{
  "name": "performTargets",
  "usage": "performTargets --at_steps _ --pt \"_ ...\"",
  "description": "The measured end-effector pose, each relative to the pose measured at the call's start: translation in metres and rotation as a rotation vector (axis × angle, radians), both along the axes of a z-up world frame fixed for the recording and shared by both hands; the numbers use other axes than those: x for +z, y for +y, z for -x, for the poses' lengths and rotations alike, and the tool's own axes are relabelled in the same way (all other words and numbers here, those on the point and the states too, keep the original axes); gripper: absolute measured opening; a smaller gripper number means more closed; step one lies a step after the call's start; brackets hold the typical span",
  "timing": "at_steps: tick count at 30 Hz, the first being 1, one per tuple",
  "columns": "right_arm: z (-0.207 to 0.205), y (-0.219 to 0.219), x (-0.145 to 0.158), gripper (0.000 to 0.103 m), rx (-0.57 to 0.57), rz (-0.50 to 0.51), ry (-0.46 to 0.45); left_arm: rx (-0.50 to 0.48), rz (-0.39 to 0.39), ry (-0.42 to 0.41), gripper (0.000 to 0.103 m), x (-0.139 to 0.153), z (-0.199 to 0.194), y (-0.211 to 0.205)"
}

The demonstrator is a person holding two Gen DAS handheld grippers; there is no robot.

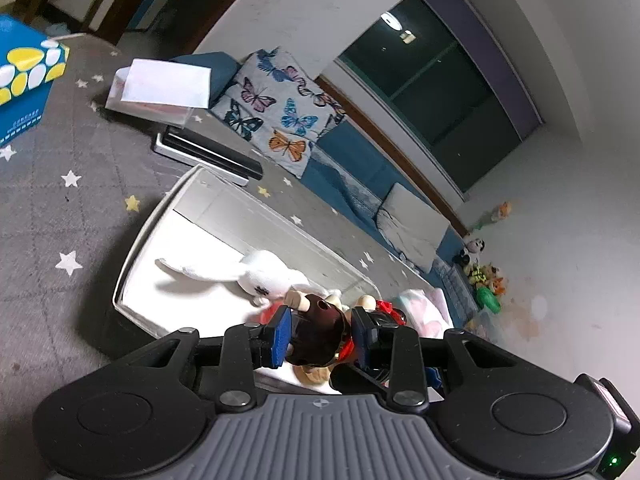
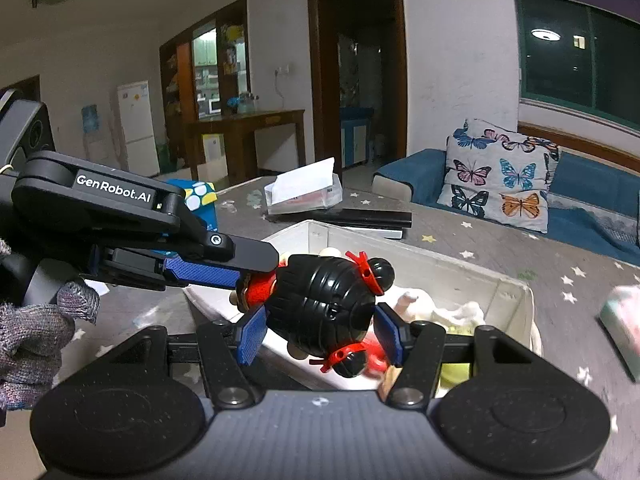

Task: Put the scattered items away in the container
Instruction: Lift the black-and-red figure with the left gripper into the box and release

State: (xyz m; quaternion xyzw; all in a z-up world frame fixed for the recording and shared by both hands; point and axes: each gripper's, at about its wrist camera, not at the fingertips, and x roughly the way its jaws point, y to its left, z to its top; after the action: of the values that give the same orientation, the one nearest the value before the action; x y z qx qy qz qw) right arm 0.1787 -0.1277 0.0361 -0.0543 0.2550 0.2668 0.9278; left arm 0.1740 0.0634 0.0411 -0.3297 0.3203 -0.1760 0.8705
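Doll (image 2: 324, 304), black-haired, is gripped between both pairs of fingers (image 2: 250, 338), left gripper (image 1: 320, 334) and right gripper (image 2: 320, 334), above the white container (image 1: 132, 264).

Both views are dim indoor shots lit from overhead; a round ceiling lamp (image 2: 545, 35) glares as a reflection in the dark window (image 2: 580, 56) at upper right. The white container (image 1: 136, 256) looks overexposed. Fisheye bending curves walls and blackens corners. The right edge of the right wrist view is motion-blurred.
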Motion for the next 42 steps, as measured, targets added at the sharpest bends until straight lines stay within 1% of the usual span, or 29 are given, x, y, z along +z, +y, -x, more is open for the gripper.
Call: performTargets --at_steps 3,9,12,16,19,27,30,33,37,39,42 --pt "-0.014 0.009 -0.002 0.059 0.021 0.05 0.005 0.016 0.015 0.024 0.034 -0.008 -0.011 0.004" --pt "-0.04 0.028 -0.011 0.059 0.068 0.155 0.016 0.056 0.071 0.085 0.034 -0.026 -0.035 0.014" --pt "-0.051 0.035 -0.017 0.059 0.088 0.207 0.024 0.069 0.083 0.105 0.034 -0.033 -0.044 0.016" --pt "-0.063 0.044 -0.023 0.059 0.106 0.281 0.021 0.077 0.079 0.107 0.034 -0.038 -0.052 0.015" --pt "-0.069 0.047 -0.025 0.059 0.118 0.314 0.022 0.079 0.065 0.108 0.034 -0.039 -0.055 0.013" --pt "-0.073 0.052 -0.022 0.059 0.158 0.423 -0.016 0.048 0.073 0.122 0.036 -0.041 -0.059 0.011" --pt "-0.073 0.055 -0.024 0.059 0.164 0.438 -0.011 0.048 0.043 0.119 0.035 -0.038 -0.058 0.008" --pt "-0.078 0.051 -0.024 0.059 0.165 0.403 0.018 0.047 0.053 0.119 0.035 -0.037 -0.055 0.011" --pt "-0.076 0.051 -0.026 0.058 0.184 0.426 0.016 0.065 0.068 0.112 0.035 -0.035 -0.053 0.017" --pt "-0.076 0.053 -0.027 0.058 0.197 0.432 0.021 0.067 0.077 0.089 0.035 -0.031 -0.051 0.018" --pt "-0.077 0.057 -0.032 0.057 0.211 0.454 0.031 0.062 0.04 0.088 0.035 -0.028 -0.054 0.014"
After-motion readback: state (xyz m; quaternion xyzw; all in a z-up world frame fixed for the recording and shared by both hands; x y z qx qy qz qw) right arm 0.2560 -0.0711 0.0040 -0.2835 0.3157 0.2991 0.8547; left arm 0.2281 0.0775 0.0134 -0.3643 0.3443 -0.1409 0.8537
